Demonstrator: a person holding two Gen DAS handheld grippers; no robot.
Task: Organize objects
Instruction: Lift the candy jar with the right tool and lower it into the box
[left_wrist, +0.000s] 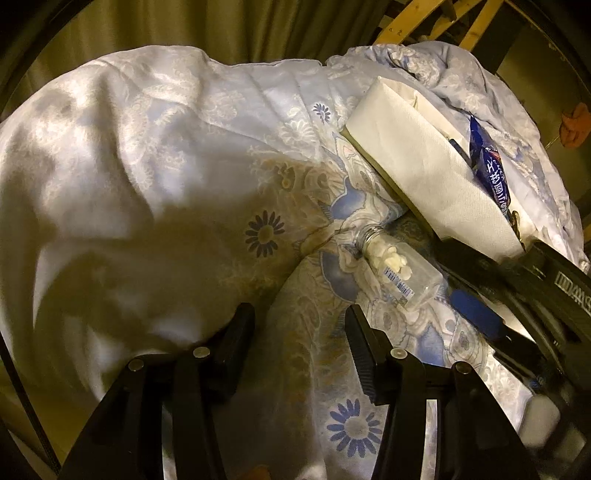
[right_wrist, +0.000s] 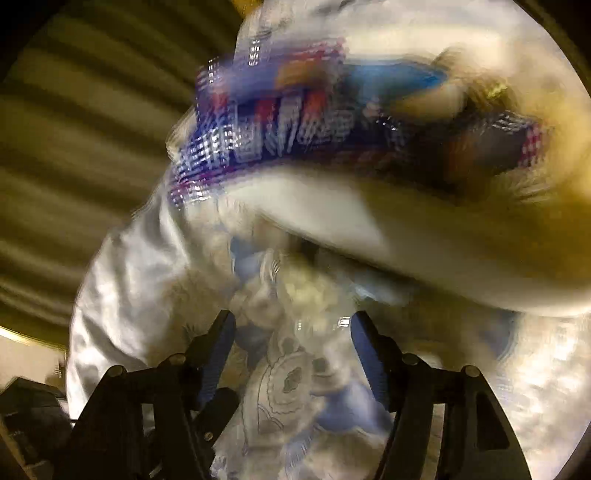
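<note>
A clear bottle (left_wrist: 400, 267) holding white tablets lies on its side on the flowered bedding, neck pointing away. My left gripper (left_wrist: 299, 319) hangs open just short of it, nothing between the fingers. My right gripper (left_wrist: 465, 291) comes in from the right, its blue-padded finger (left_wrist: 476, 308) by the bottle's base. The right wrist view is badly blurred: the right gripper (right_wrist: 291, 325) is open, with a pale glinting shape, probably the bottle (right_wrist: 317, 299), just ahead of its tips. A white fabric box (left_wrist: 413, 166) holds a blue snack packet (left_wrist: 489, 166), which also shows blurred (right_wrist: 291, 125).
The rumpled white and blue floral duvet (left_wrist: 155, 177) covers the bed, humped high on the left. Olive curtains (left_wrist: 184, 22) hang behind. A wooden chair frame (left_wrist: 424, 22) stands at the far right corner. The white box rim (right_wrist: 332, 210) looms close over the right gripper.
</note>
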